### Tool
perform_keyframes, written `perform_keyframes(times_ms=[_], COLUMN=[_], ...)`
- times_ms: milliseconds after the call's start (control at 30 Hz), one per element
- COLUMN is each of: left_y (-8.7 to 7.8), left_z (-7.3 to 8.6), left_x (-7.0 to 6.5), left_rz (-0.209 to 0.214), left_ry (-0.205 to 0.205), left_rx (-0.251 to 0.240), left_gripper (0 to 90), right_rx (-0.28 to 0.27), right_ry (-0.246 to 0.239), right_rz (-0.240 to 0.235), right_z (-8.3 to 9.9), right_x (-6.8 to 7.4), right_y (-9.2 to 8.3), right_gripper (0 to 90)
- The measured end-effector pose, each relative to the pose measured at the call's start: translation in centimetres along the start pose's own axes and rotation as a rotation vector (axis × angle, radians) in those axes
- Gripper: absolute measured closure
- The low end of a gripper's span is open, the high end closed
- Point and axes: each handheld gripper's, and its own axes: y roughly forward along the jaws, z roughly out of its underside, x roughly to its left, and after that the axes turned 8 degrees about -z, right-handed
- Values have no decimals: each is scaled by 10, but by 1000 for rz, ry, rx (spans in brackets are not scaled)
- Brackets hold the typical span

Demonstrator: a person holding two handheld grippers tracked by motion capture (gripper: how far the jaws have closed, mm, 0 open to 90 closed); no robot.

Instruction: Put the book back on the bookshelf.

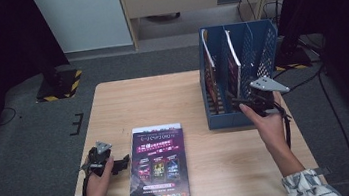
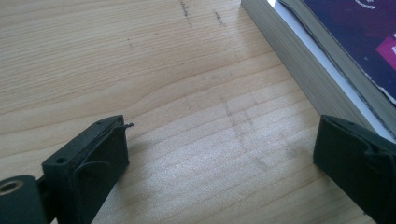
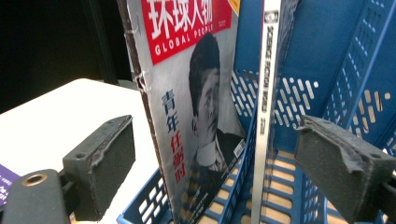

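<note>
A purple-covered magazine (image 1: 158, 165) lies flat at the table's front middle; in the left gripper view its cover (image 2: 355, 32) rests on a thicker book beneath. My left gripper (image 1: 121, 163) sits low on the table just left of that stack, jaws open (image 2: 224, 140) over bare wood, the right jaw close to the stack's edge. A blue file rack (image 1: 256, 42) stands at the back right. My right gripper (image 1: 243, 103) is at its open front, open (image 3: 217, 140), facing an upright red-titled magazine (image 3: 196, 93) and a thin one (image 3: 266, 93) beside it.
The wooden table (image 1: 162, 99) has bare room at its back left and between stack and rack. The rack's perforated dividers (image 3: 327, 46) form several slots. Dark stands and cables lie on the grey floor around the table.
</note>
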Motion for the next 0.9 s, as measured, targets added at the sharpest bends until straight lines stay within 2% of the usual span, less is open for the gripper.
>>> perform_keyframes(times_ms=[200,300,667,900], left_y=[1,1,1,1], left_z=[0,-1,-1,-1], left_x=[0,0,-1,0], left_rz=[1,0,4,5], left_ry=[-1,0,-3,2], left_rx=[1,4,8,7], left_gripper=[19,10,0,1], right_rx=[8,10,79,109], right_ry=[9,9,-32,-33], right_rz=[-9,-30,-78,-143], right_z=[11,17,45,56], right_x=[3,8,35,59], right_y=[-6,-10,-13,-5], right_gripper=[130,130,125,120])
